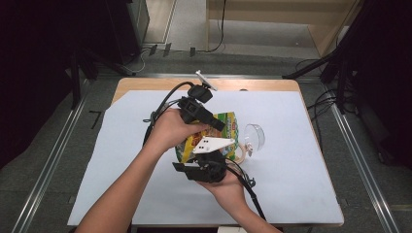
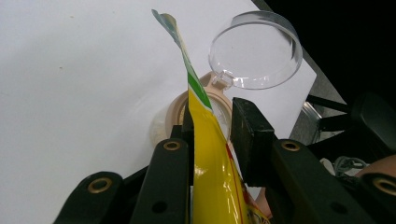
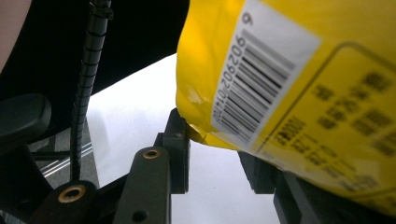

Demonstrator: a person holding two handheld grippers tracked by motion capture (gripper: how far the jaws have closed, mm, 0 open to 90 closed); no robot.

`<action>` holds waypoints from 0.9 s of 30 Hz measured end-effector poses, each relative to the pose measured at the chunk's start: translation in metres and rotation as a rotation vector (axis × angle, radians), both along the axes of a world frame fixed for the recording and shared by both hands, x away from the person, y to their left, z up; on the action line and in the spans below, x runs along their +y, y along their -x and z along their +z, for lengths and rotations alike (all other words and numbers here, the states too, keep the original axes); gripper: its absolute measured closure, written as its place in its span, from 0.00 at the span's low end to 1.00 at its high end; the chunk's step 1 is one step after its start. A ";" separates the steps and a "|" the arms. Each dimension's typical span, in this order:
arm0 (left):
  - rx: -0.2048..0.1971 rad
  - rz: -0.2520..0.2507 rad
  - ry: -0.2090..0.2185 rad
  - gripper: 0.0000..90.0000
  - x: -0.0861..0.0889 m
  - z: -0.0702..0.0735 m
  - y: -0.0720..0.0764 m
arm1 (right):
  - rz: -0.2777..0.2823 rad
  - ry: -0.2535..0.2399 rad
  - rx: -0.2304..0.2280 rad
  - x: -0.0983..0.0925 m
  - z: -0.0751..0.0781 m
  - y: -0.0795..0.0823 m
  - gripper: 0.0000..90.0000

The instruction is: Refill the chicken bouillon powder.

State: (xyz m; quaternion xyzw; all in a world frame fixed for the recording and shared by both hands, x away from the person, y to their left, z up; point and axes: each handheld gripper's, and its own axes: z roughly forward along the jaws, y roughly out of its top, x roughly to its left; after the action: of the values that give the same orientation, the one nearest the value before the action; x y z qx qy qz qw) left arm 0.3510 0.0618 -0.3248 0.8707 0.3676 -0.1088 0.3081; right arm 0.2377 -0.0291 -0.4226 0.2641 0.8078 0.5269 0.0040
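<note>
Yellow bag (image 2: pixel 212 154) — between both hand-held grippers' jaws

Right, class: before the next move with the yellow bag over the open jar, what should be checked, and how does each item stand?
1. Clear lid flipped back off the jar: ok.
2. Yellow bag lined up over the jar mouth: ok.
3. Left gripper fingers clamped on the bag edge: ok.
4. Right gripper firmly holding the bag's bottom corner: cannot tell.
5. Bag top torn open: cannot tell.
</note>
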 end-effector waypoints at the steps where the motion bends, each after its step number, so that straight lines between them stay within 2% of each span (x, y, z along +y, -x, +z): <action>1: -0.001 -0.001 0.002 0.85 0.000 0.000 0.000 | -0.001 0.002 -0.001 0.000 0.000 0.000 0.75; 16: 0.003 0.006 0.006 0.85 0.002 -0.001 -0.002 | 0.002 0.011 -0.003 0.000 0.000 -0.001 0.75; 27: 0.016 0.007 -0.002 0.85 0.001 -0.004 -0.004 | -0.001 -0.003 0.031 0.000 0.001 -0.001 0.75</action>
State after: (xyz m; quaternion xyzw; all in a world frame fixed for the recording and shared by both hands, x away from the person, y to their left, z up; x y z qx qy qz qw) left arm 0.3551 0.0627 -0.3286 0.8689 0.3730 -0.1142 0.3046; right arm 0.2385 -0.0292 -0.4212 0.2725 0.8069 0.5240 -0.0088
